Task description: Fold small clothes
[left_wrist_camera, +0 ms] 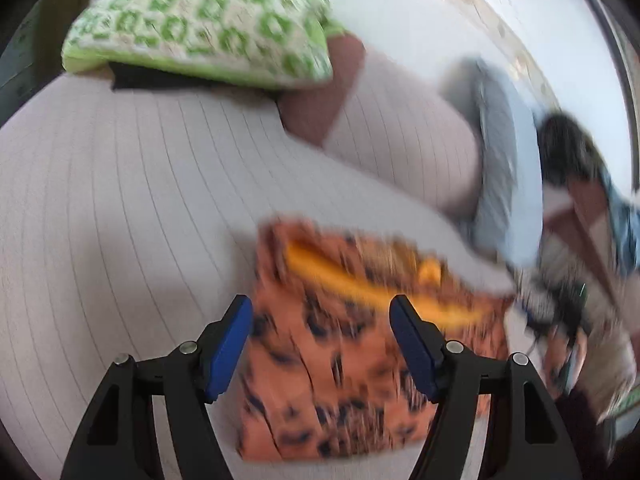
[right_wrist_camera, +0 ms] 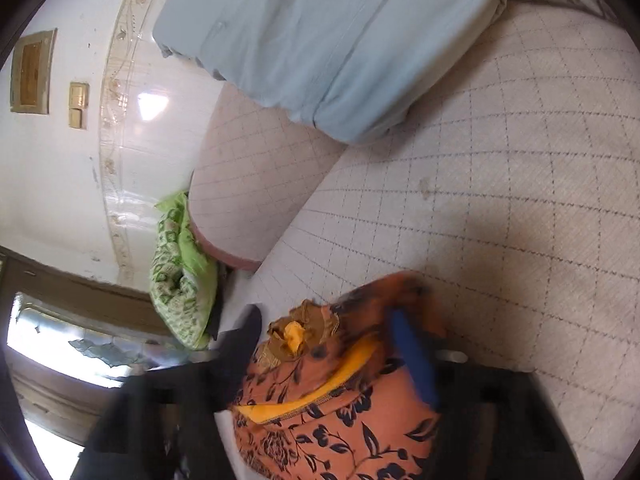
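A small orange garment point(left_wrist_camera: 340, 380) with a dark floral print and yellow trim lies folded on the pale checked bed sheet point(left_wrist_camera: 120, 200). My left gripper point(left_wrist_camera: 320, 344) hovers over its near part, open, with its blue pads standing apart on either side of the cloth. In the right wrist view the same garment point(right_wrist_camera: 340, 420) lies bunched, its yellow neckline point(right_wrist_camera: 296, 336) facing up. My right gripper point(right_wrist_camera: 328, 352) is blurred and open; its blue pad point(right_wrist_camera: 412, 356) is beside the cloth's right edge, its dark finger point(right_wrist_camera: 244, 344) on the left.
A green-patterned pillow point(left_wrist_camera: 200, 24) lies at the far end of the bed. A cylindrical bolster point(left_wrist_camera: 400, 132) and a folded light blue blanket point(right_wrist_camera: 332, 40) sit beyond the garment. A blurred person point(left_wrist_camera: 568, 152) is at the right. A white tiled wall point(right_wrist_camera: 60, 180) borders the bed.
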Demonstrator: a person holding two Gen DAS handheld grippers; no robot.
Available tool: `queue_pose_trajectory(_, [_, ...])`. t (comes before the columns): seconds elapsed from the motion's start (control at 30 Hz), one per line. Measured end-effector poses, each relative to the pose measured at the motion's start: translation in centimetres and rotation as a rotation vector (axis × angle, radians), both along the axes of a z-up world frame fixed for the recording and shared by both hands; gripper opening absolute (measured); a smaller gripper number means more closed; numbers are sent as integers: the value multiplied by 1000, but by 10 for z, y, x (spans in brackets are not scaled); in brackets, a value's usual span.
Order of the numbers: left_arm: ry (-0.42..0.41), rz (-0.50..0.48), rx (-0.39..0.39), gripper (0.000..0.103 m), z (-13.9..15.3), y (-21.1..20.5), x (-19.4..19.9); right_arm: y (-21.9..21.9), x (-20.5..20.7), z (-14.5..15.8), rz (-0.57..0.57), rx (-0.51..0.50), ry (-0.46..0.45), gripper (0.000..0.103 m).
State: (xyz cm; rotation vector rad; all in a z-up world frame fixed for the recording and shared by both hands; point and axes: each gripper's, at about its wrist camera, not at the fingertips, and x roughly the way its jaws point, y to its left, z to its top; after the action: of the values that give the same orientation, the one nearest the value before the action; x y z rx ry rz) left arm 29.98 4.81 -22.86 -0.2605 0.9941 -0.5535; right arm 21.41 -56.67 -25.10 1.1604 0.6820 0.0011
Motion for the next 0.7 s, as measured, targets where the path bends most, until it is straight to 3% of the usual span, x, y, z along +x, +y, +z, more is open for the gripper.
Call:
queue_pose_trajectory(0.07, [15, -29, 5, 72, -14, -9, -22, 6, -8, 15, -38, -79, 7, 72])
queue_pose_trajectory(0.17, [-11, -43, 98, 72, -33, -20, -39, 35, -18, 45, -25, -291, 63, 72])
queue_pose_trajectory(0.27, [-8, -12, 153, 72, -46, -26, -43, 101, -11, 58, 189, -477, 85, 63])
queue_pose_trajectory(0.33, [-1, -2, 185, 72, -49, -28, -40, 161, 0, 49, 373, -548, 108, 38])
queue_pose_trajectory(0.43, [-10, -6, 217, 72, -49, -36, -42, 232, 20, 25, 539, -554, 133, 31])
queue_pose_trajectory(0.53, [-17, -17, 249, 72, -51, -47, -39, 277, 48, 0, 619, -563, 157, 31])
queue_pose_trajectory(0.63, [2, -24, 280, 72, -56, -60, -37, 285, 97, -13, 579, -582, 188, 31])
queue_pose_trajectory(0.7, [-5, -38, 311, 72, -60, -64, -37, 265, 132, -5, 472, -577, 162, 31])
